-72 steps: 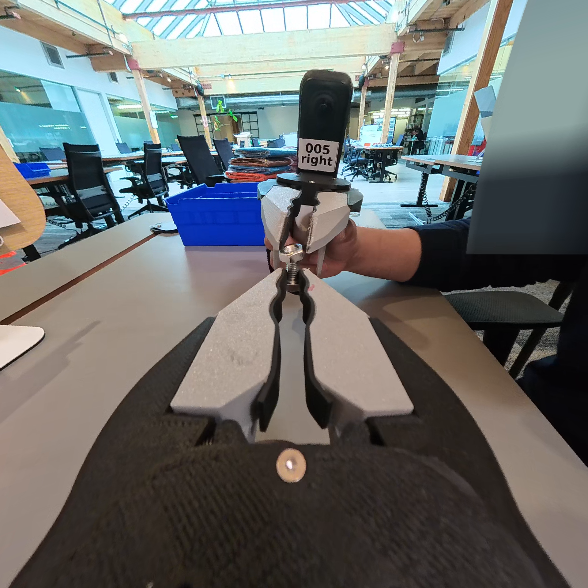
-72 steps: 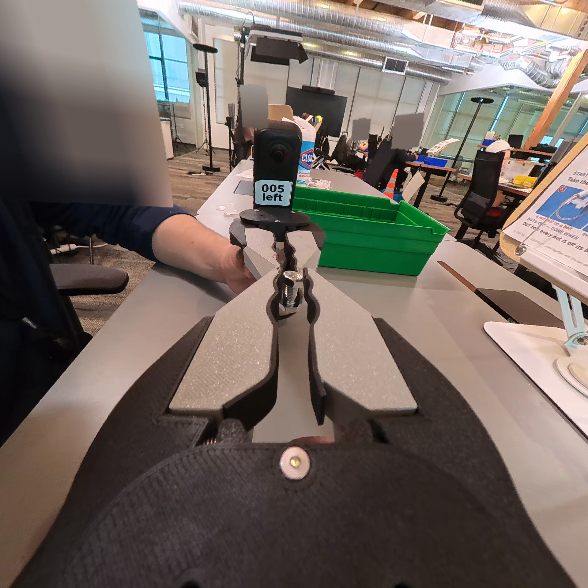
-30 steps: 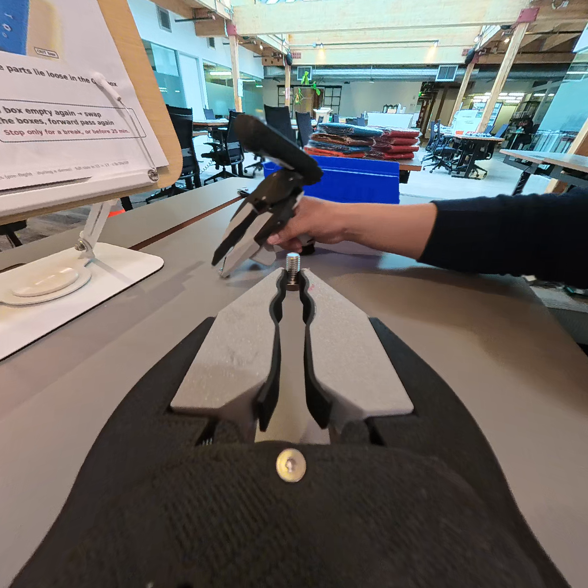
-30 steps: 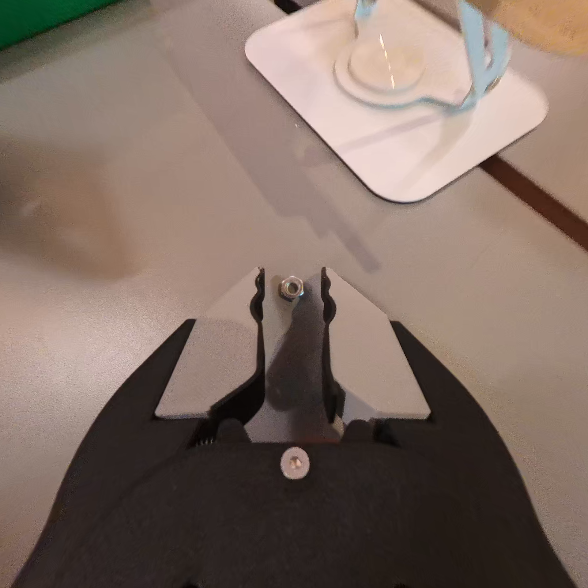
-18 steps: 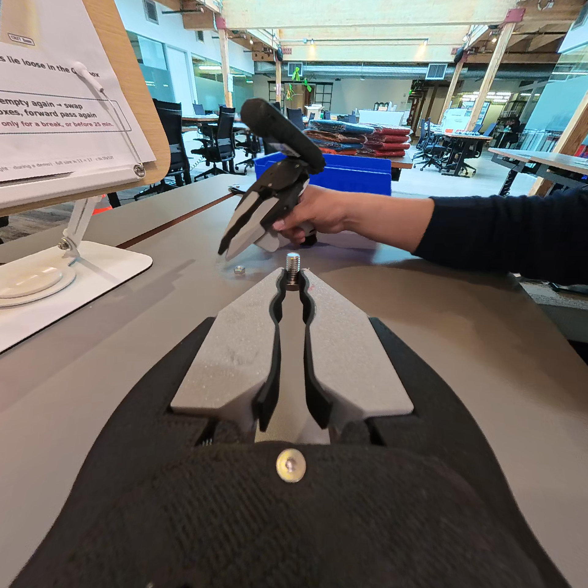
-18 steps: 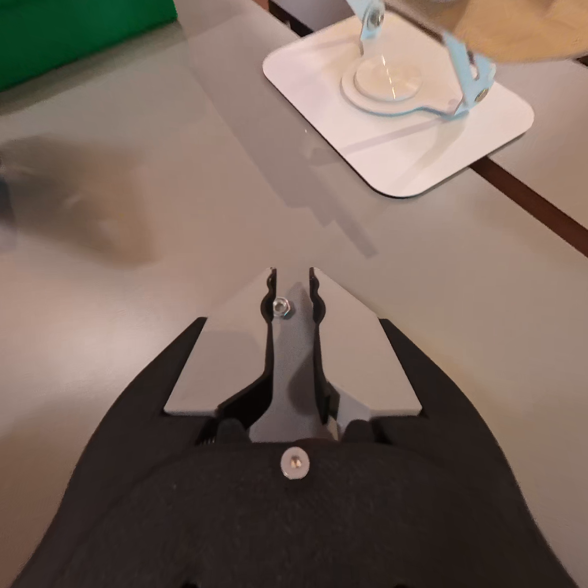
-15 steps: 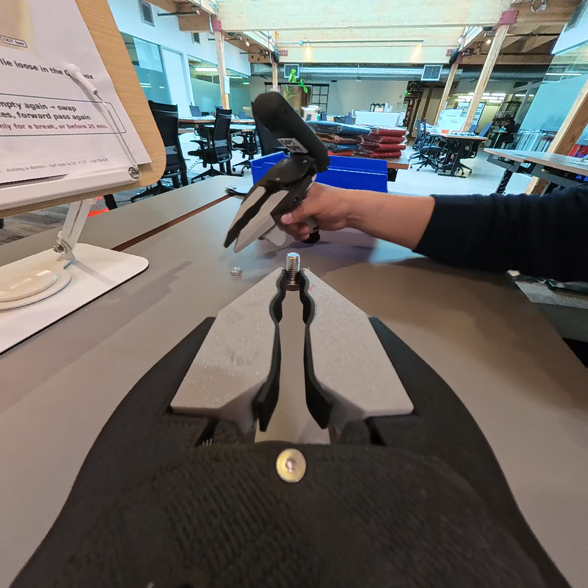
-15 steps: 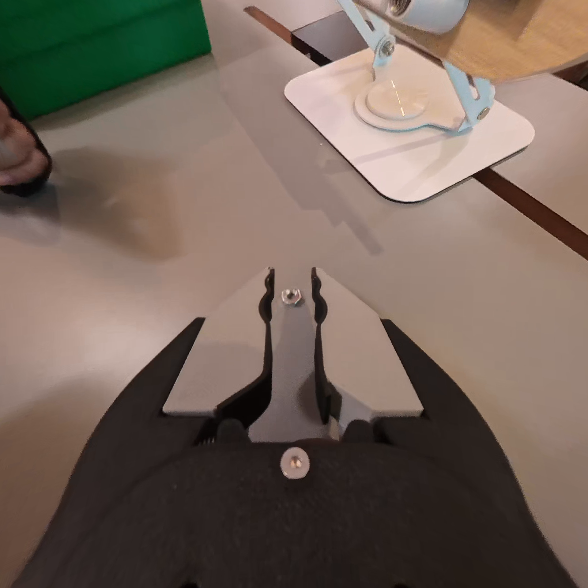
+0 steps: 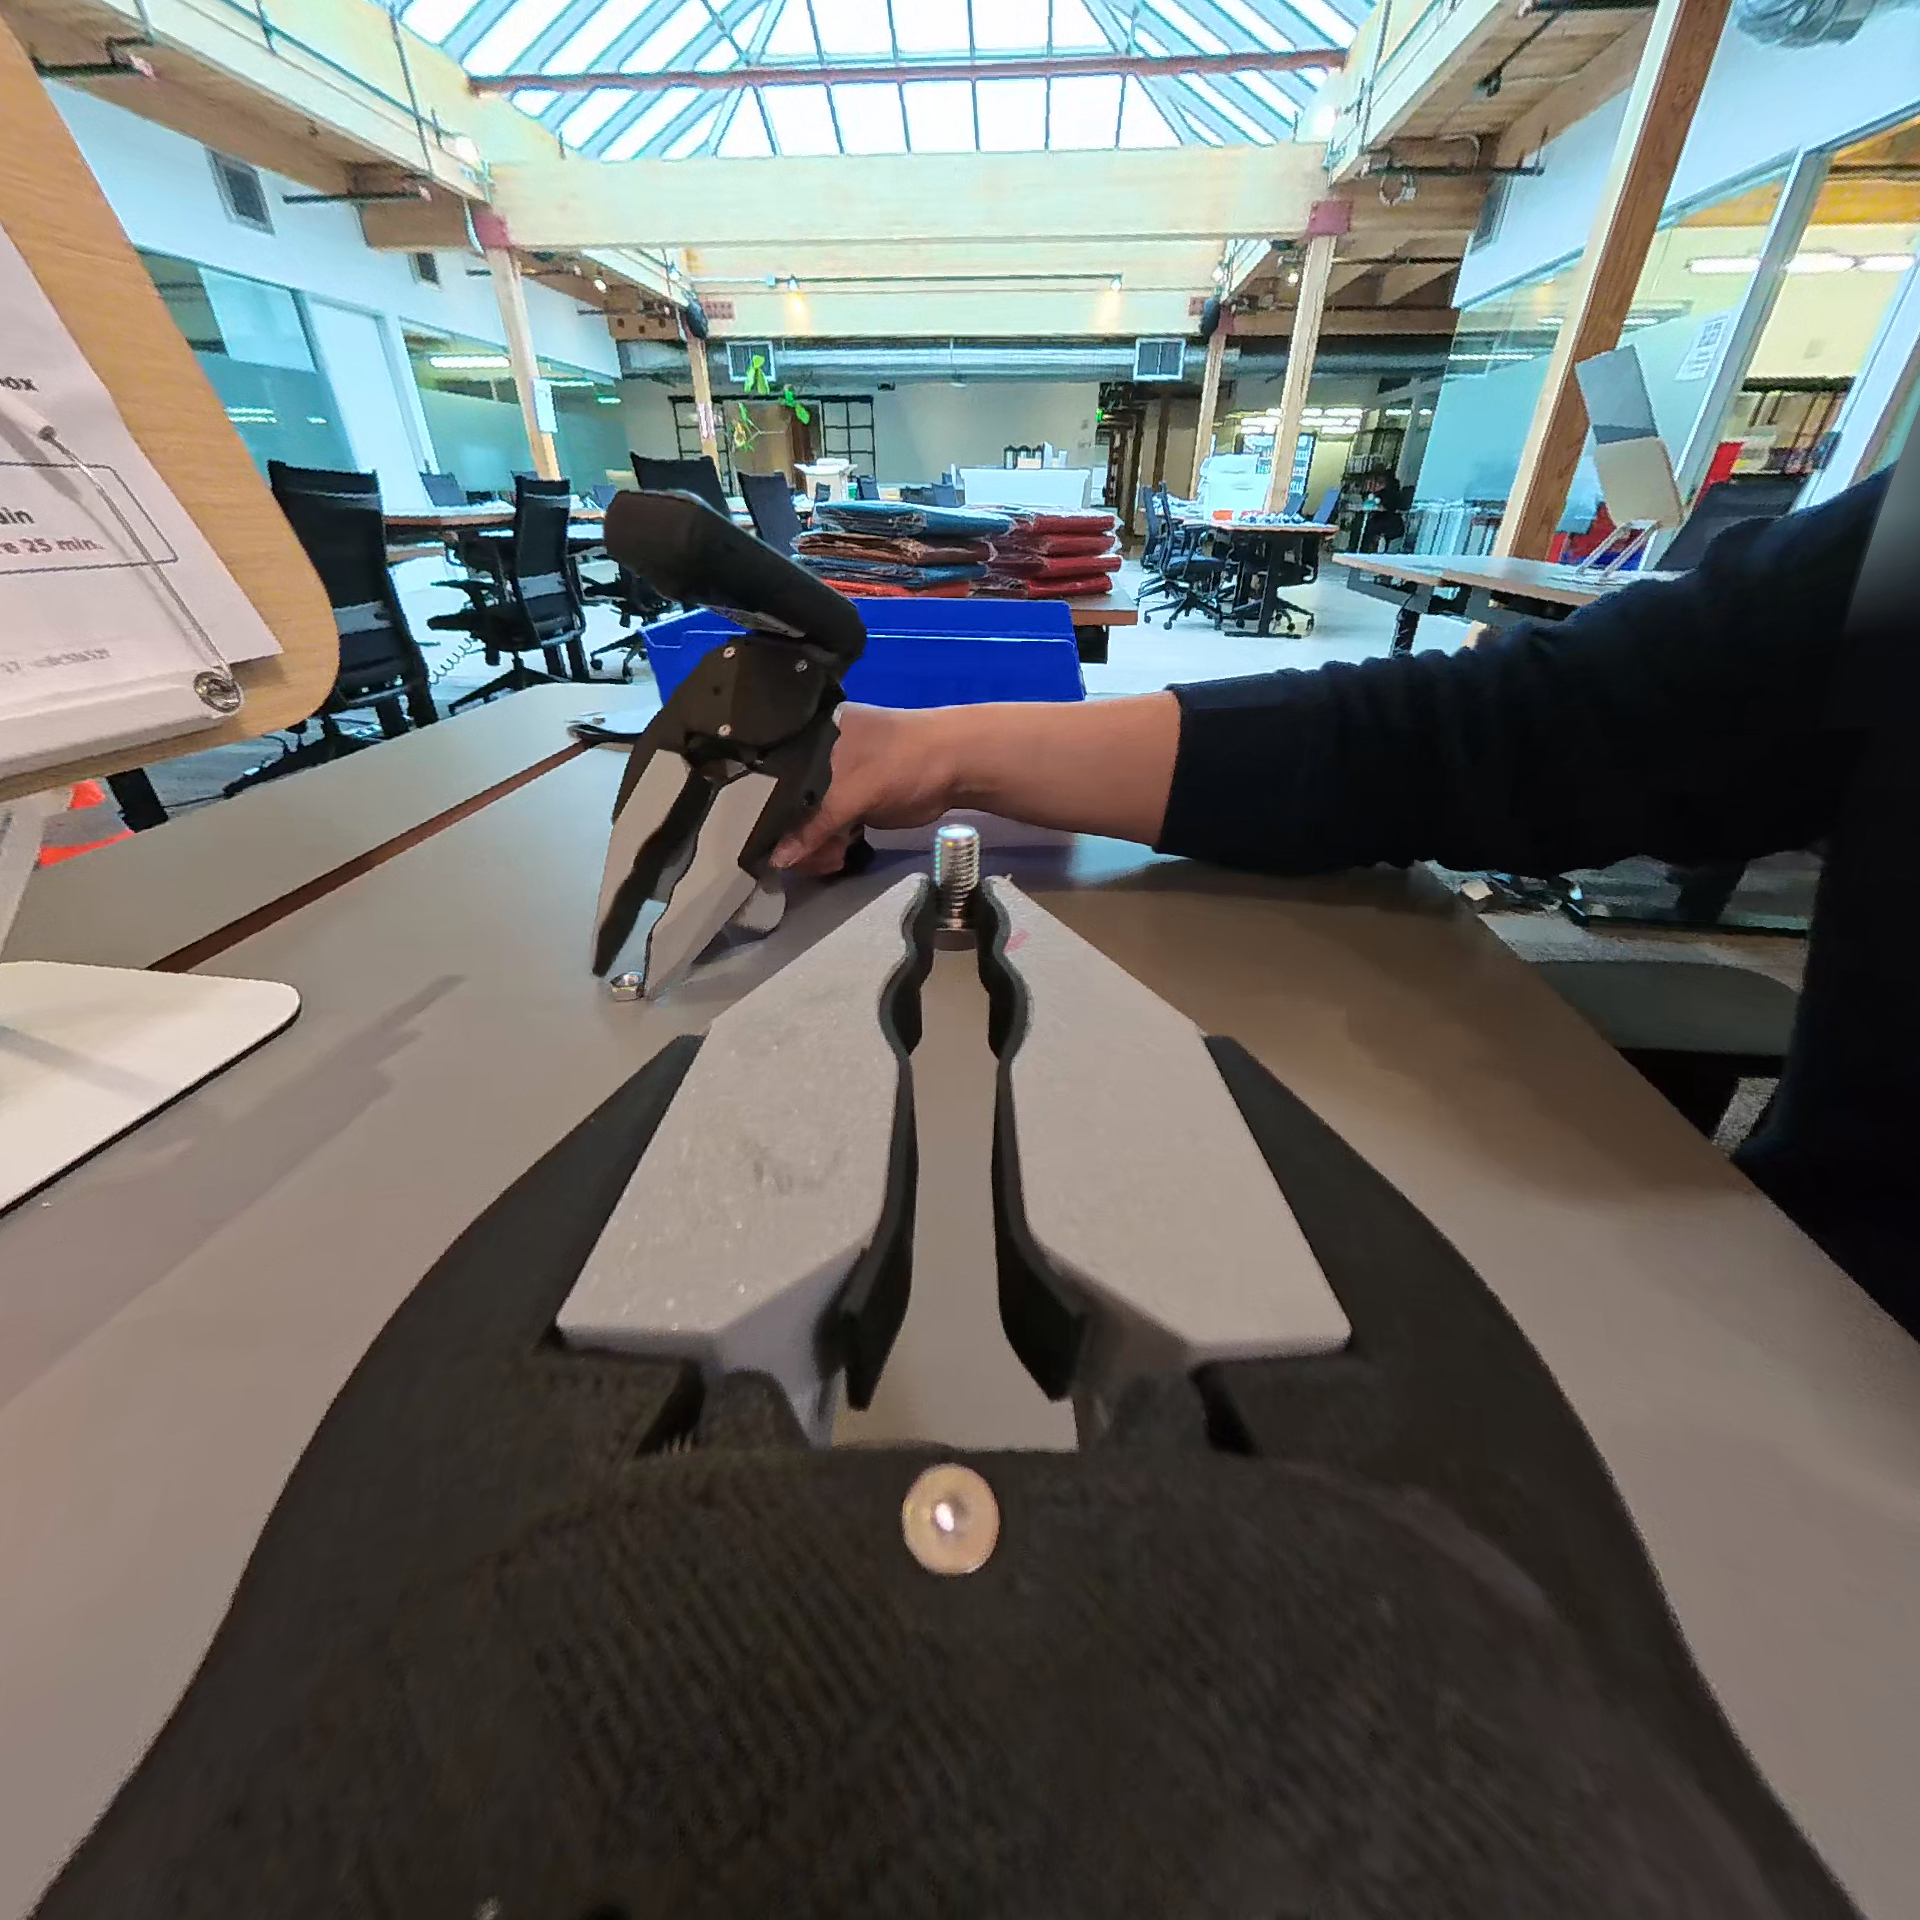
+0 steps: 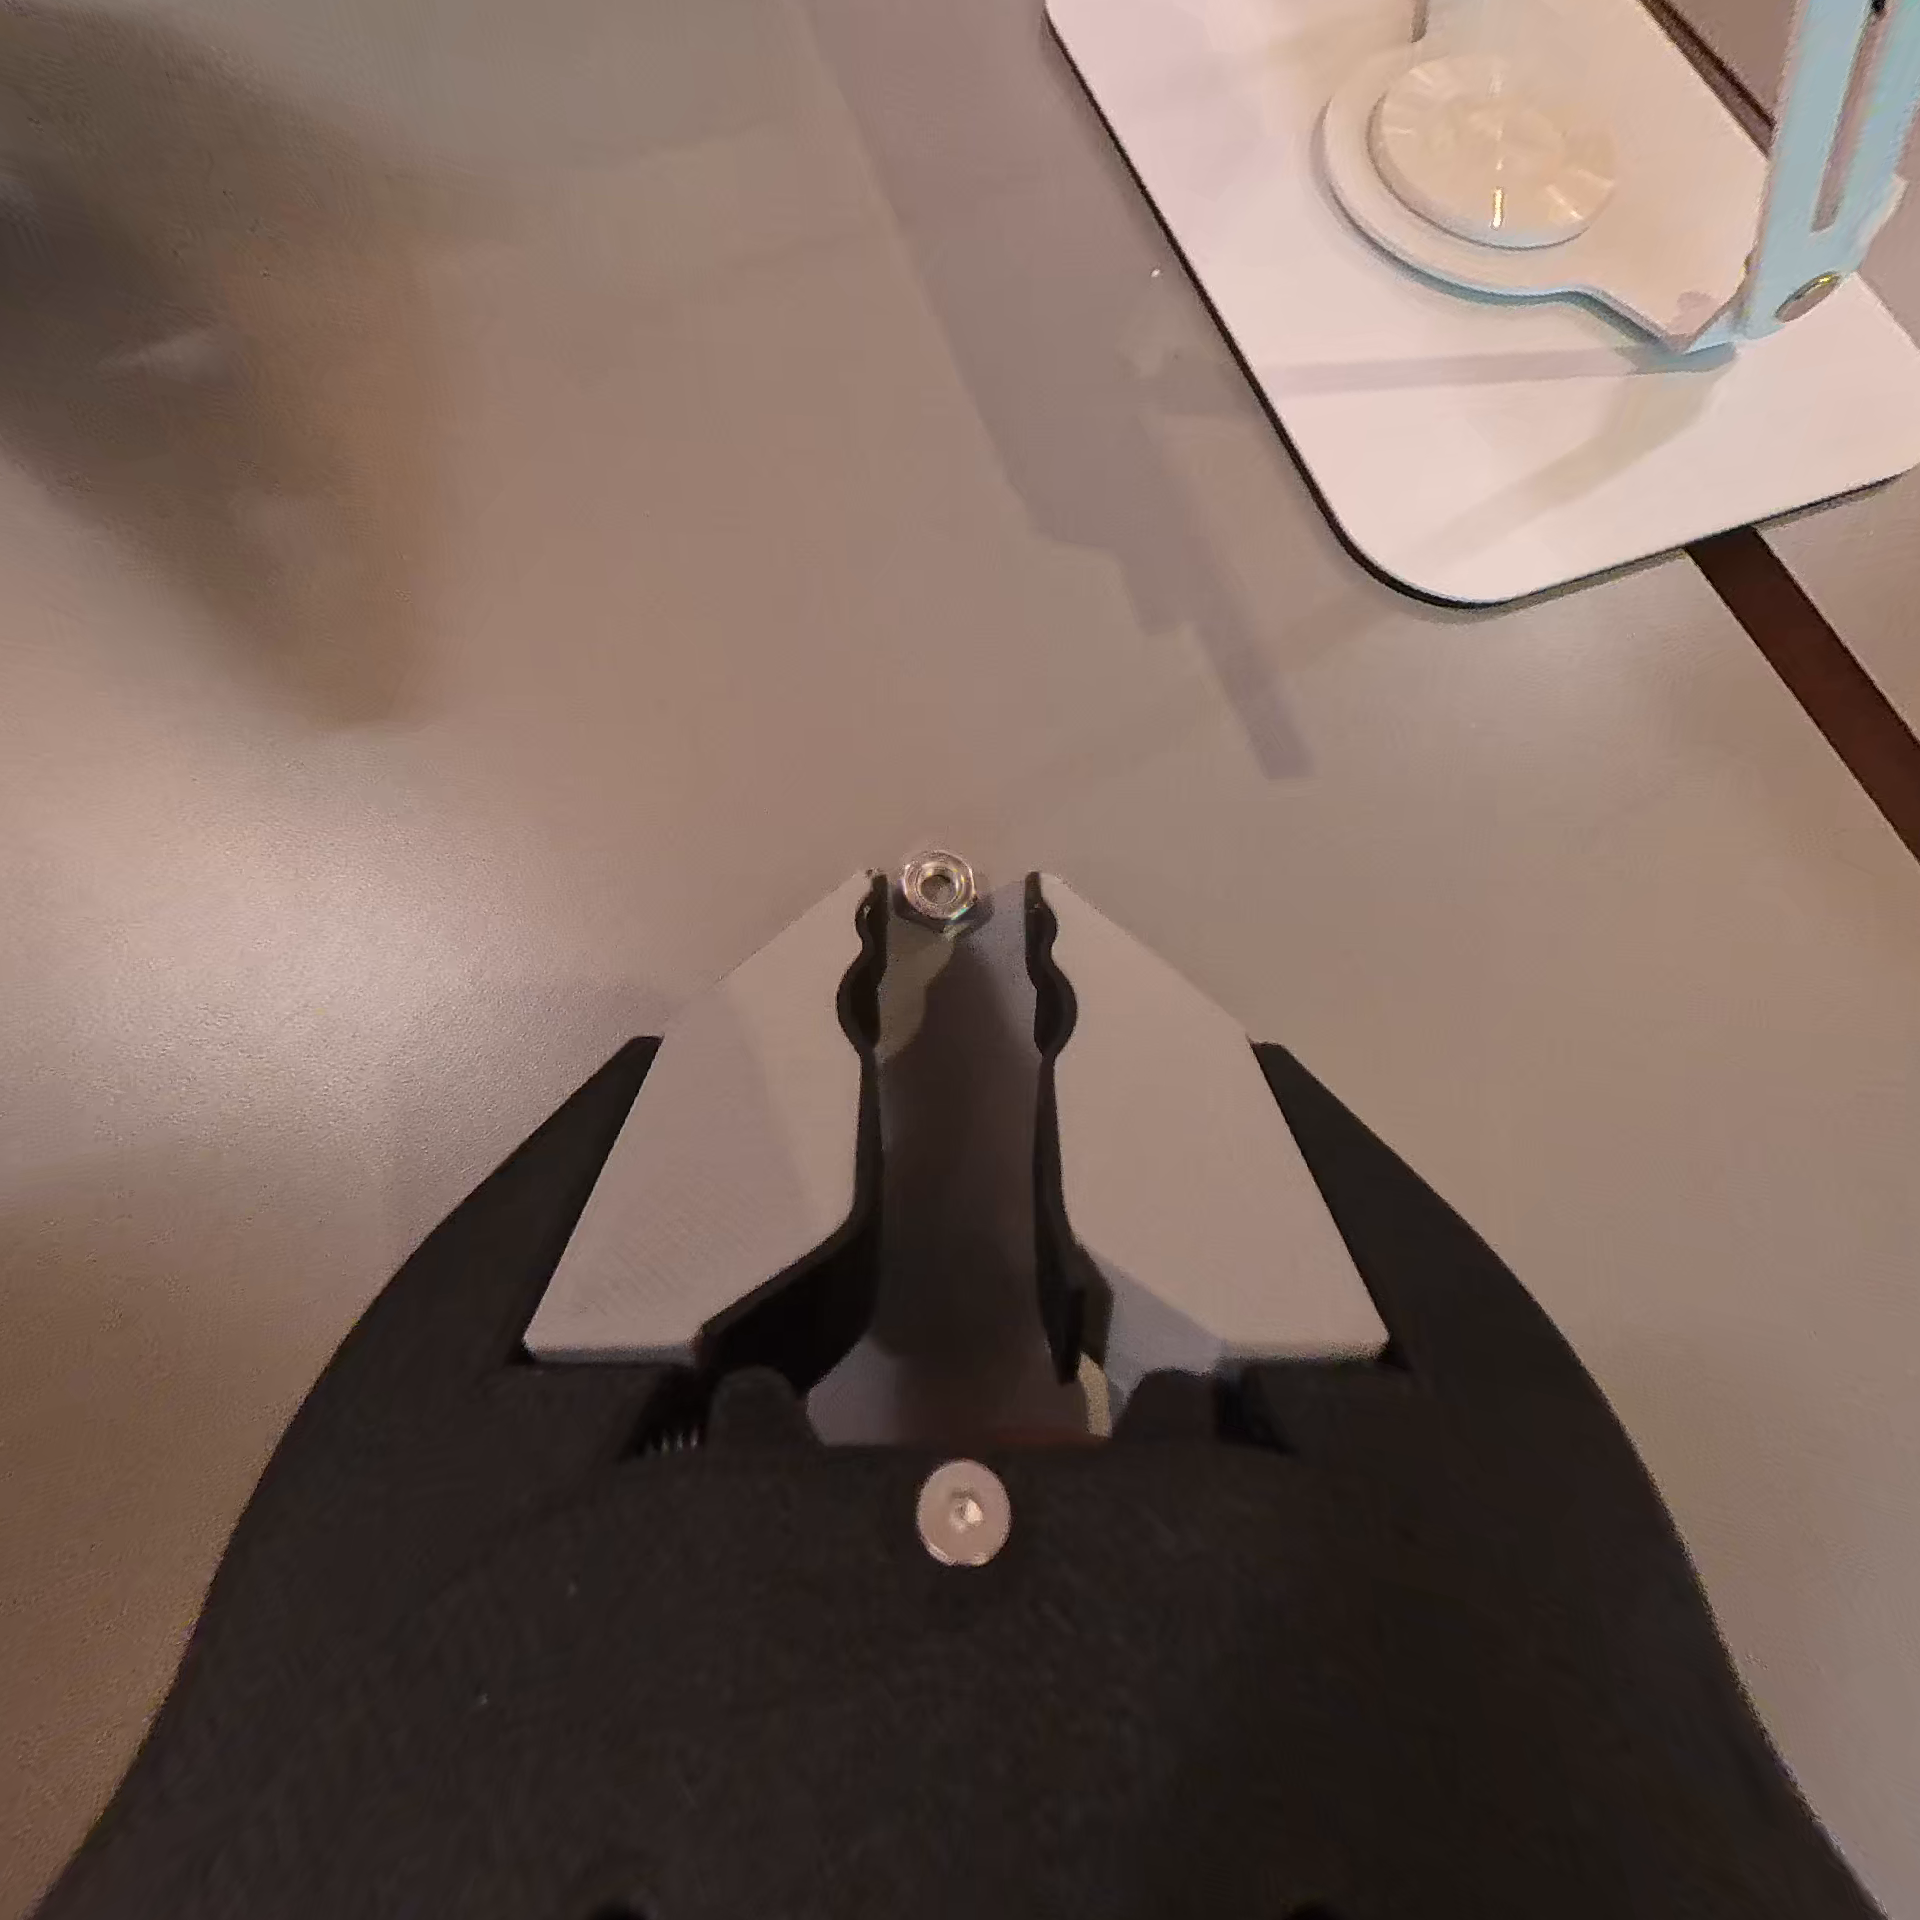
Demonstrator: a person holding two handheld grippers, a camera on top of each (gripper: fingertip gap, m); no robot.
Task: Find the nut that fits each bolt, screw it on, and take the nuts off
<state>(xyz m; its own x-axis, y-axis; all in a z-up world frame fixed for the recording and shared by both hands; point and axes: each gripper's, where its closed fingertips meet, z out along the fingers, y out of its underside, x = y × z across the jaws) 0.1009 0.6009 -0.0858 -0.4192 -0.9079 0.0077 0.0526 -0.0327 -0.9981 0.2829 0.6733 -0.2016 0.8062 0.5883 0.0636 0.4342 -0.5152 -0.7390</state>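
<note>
Grey table (image 10: 520,727): left claw (image 9: 956,914) pinches bolt (image 9: 957,862); right claw (image 10: 951,904) spread around nut (image 10: 938,896).

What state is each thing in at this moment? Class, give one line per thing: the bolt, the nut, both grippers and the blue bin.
Bolt: upright, bare thread, no nut on it, clamped low down.
Nut: lying flat on the grey table, hole up, loose.
Left gripper: fingers shut on the bolt.
Right gripper: open, tilted down, fingertips either side of the nut, not pressing it.
Blue bin: standing on the table's far end, contents hidden.
</note>
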